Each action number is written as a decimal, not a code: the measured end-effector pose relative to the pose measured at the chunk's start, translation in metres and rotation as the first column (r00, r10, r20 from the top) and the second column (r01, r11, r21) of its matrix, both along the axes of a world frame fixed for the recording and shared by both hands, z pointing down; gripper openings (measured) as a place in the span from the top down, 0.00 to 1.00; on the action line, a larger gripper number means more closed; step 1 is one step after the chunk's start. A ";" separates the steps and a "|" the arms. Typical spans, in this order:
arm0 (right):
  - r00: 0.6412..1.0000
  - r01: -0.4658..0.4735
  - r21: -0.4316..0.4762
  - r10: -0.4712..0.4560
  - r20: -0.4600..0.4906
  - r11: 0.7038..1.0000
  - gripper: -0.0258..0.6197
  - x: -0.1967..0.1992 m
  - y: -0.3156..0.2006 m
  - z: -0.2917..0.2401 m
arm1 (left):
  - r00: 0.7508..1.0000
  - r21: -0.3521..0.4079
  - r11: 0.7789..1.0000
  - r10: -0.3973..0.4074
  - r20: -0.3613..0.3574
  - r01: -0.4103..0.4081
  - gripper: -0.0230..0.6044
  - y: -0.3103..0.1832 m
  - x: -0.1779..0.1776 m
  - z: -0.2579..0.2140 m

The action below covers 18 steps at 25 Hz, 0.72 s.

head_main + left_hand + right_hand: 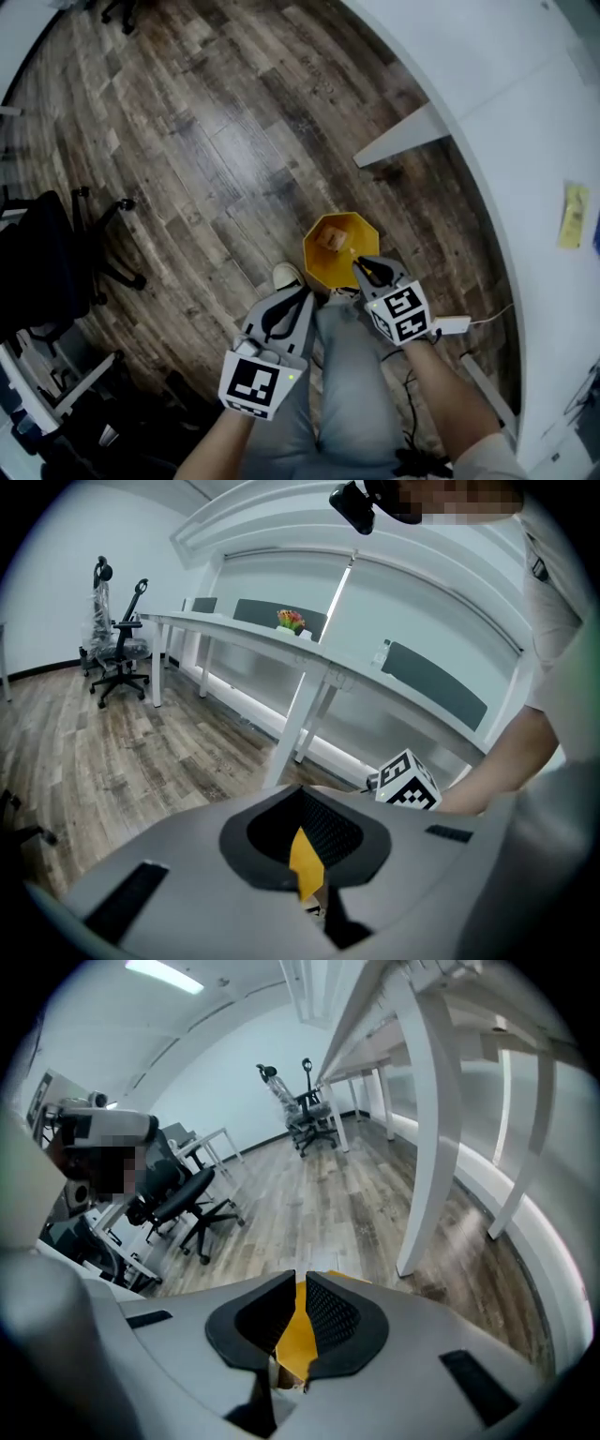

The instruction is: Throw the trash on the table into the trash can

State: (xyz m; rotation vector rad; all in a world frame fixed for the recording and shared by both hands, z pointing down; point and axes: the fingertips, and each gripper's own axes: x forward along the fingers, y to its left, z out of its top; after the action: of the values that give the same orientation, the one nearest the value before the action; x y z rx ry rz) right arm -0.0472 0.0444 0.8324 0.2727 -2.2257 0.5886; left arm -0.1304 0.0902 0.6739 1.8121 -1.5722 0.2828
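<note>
Nearest the viewer, the left gripper (302, 298) hangs over the person's leg, pads closed on each other and carrying nothing. Just beside it the right gripper (362, 268) sits above the near rim of the yellow trash can (312, 249), its pads drawn almost together with only a thin slit between them, and nothing in it. A crumpled brownish scrap (330, 240) already lies inside the can. Farther off, on the white table (525, 112), a yellow slip (573, 216) lies flat, apparently trash left to collect. The return to the table goes best if both grippers clear the rim, and the jaws part before reaching the slip's edge.
</note>
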 end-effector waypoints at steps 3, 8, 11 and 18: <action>0.997 0.024 0.000 -0.024 0.074 1.000 0.89 -0.008 0.001 -0.069 | 1.000 0.008 1.000 0.006 0.012 -0.006 0.96 -0.002 0.001 -0.042; 0.984 0.018 0.012 -0.020 0.178 1.000 0.89 -0.012 -0.006 -0.186 | 0.998 0.045 0.998 0.039 0.039 -0.040 0.96 -0.011 0.002 -0.119; 0.975 -0.029 0.032 0.021 0.221 0.999 0.89 -0.007 -0.017 -0.241 | 0.994 0.059 0.994 0.084 0.067 -0.088 0.96 -0.018 0.008 -0.156; 0.937 -0.142 0.022 0.128 0.325 0.990 0.89 0.003 -0.023 -0.349 | 0.996 0.088 0.993 0.076 0.039 -0.079 0.96 -0.015 0.024 -0.220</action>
State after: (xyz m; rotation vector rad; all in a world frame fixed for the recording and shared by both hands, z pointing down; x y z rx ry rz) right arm -0.0440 0.0216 0.4831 0.3775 -2.5534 0.6989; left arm -0.1061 0.0756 0.4536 1.9496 -1.5632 0.2859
